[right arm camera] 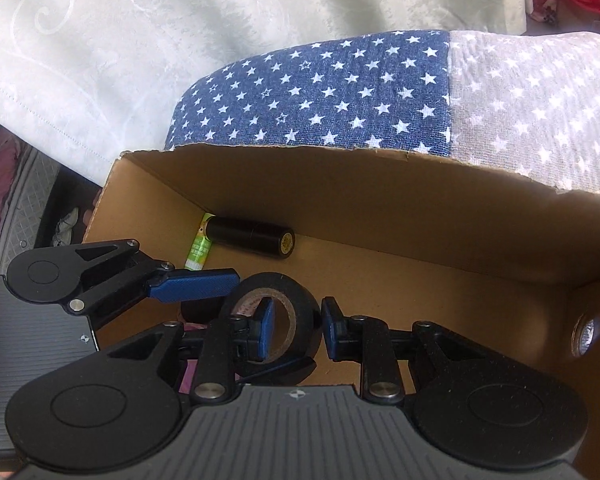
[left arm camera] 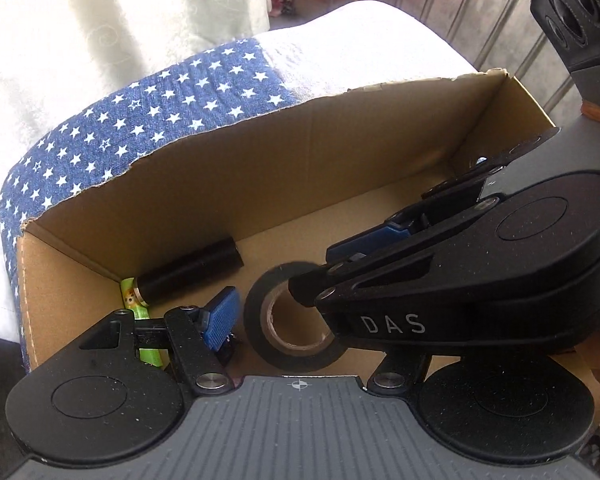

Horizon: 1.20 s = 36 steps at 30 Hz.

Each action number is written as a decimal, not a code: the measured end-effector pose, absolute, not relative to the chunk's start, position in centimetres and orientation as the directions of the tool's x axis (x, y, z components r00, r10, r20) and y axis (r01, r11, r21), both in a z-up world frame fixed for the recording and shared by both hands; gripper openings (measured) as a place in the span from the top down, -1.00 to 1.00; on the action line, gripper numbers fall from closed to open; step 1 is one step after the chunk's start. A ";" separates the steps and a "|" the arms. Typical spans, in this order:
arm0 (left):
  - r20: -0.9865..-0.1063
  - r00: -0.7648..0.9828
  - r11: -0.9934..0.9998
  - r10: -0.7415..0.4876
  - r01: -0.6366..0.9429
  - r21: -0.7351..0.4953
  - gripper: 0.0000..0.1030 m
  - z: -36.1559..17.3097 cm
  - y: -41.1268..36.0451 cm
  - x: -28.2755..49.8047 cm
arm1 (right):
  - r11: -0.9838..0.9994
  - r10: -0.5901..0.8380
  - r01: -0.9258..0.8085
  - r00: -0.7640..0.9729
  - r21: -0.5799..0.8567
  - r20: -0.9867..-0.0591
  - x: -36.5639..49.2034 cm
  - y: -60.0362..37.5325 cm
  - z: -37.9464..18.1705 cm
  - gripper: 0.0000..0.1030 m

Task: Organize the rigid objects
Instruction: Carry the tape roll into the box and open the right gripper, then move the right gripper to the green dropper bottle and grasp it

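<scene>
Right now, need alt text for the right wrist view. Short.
The right gripper pinches the wall of a black tape roll, one finger through its hole, inside a cardboard box. A black cylinder and green tube lie in the far corner; the left gripper's blue pad reaches in alongside.

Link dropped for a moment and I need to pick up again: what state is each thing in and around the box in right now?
Cardboard box: open-topped, upright.
Black tape roll: on edge inside the box, one wall of the ring between the right gripper's pads.
Right gripper: shut on the tape roll.
Left gripper: open, empty, beside the roll.
Black cylinder: lying on its side at the far wall.
Green tube: lying flat in the corner.
</scene>
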<state>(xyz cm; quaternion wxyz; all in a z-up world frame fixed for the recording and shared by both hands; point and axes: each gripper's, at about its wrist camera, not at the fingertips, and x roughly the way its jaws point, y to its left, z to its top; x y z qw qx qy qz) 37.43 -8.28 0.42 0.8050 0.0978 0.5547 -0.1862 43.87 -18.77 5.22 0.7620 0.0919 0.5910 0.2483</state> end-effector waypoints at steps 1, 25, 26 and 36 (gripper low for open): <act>-0.927 0.321 0.912 -0.193 0.408 -0.049 -0.35 0.6 -8.2 37.3 | 0.859 0.490 -0.265 0.184 0.437 -0.852 43.9 -18.9 5.4 0.45; -0.645 0.677 0.895 -0.354 0.445 -0.025 -0.40 14.5 -4.7 17.4 | 0.779 0.618 -0.427 0.643 0.459 -0.452 20.3 -29.5 19.8 0.42; -0.632 0.680 0.889 -0.371 0.457 -0.030 -0.40 13.8 -4.7 16.2 | 0.787 0.608 -0.422 0.657 0.451 -0.446 19.2 -29.7 19.1 0.38; -0.571 0.729 0.854 -0.377 0.513 0.091 -0.38 4.7 -10.1 8.3 | 0.848 0.528 -0.419 0.723 0.324 -0.446 14.1 -27.6 13.7 0.03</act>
